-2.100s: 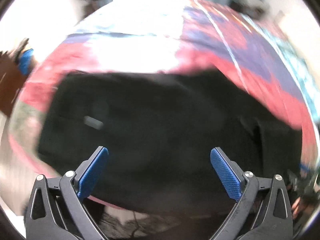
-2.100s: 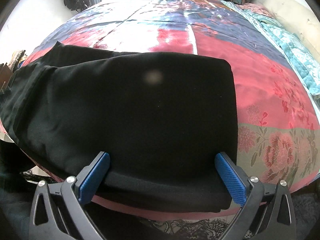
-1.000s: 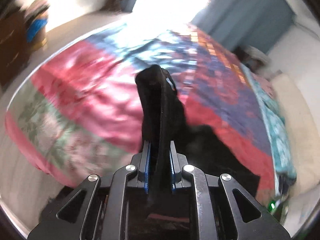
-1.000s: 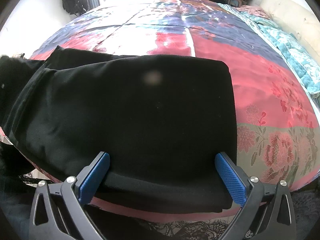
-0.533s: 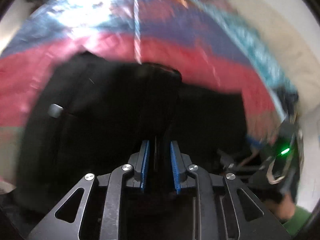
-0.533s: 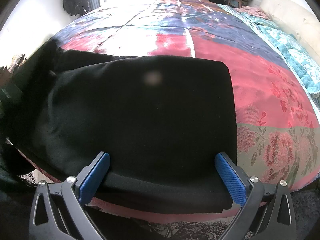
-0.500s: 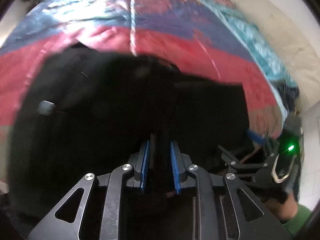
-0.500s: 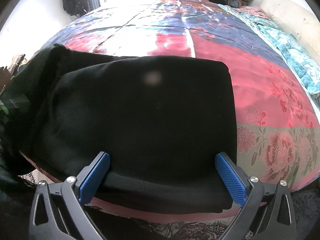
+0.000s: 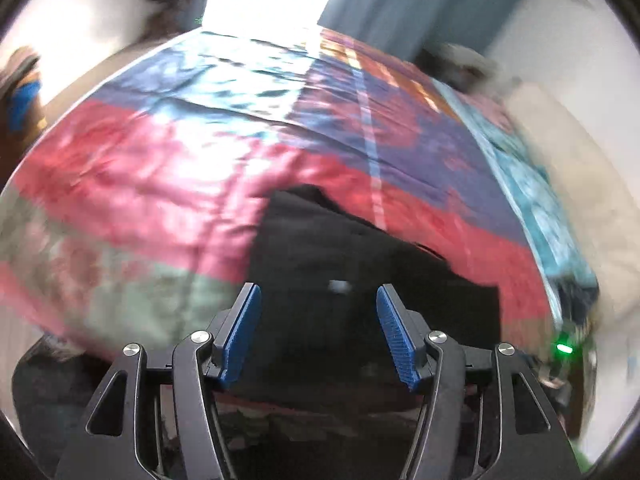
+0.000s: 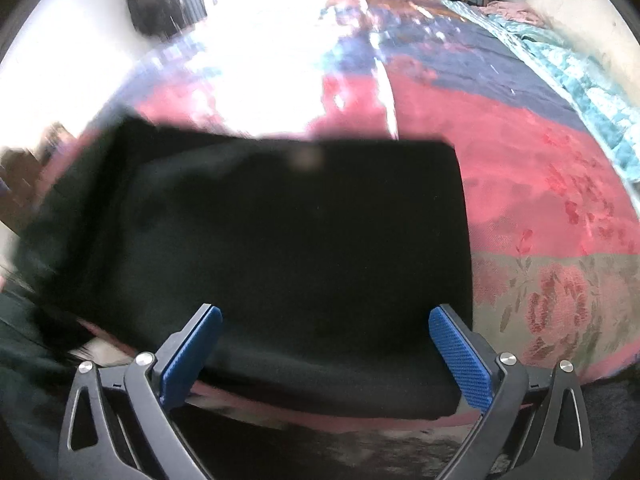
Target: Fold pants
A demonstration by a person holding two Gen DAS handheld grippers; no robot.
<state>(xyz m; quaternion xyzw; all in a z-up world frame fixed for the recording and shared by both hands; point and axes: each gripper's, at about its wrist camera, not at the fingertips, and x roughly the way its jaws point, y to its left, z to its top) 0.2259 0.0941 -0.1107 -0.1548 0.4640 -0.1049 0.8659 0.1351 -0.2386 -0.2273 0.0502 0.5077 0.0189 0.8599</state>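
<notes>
We see the black pants point(image 10: 288, 240) lying folded on the bed's patchwork bedspread point(image 10: 540, 184), near the bed's front edge. In the right wrist view they form a broad, roughly rectangular bundle whose long axis runs left to right across the picture. Its right end is a clean, straight edge with rounded corners. The left end is looser: layers show there, and a corner reaches toward the back left, though blur keeps us from reading it further. The near edge of the bundle hangs slightly over the edge of the bed.

Our right tongs point(image 10: 326, 354) stand wide, with nothing between their blue pads point(image 10: 460, 364). They hover at the near edge of the pants, and we cannot tell whether they touch the cloth.

In the left wrist view the pants point(image 9: 360, 264) appear from their left end and stretch away to the right, with an uneven far edge against the red and blue panels of the bedspread point(image 9: 160, 168). Our left tongs point(image 9: 318, 338) are partly spread, holding nothing, and they frame the near left part of the black cloth. A small pale mark point(image 9: 338, 286) sits on the pants just between them. Blue curtains point(image 9: 408, 4) hang beyond the bed.
</notes>
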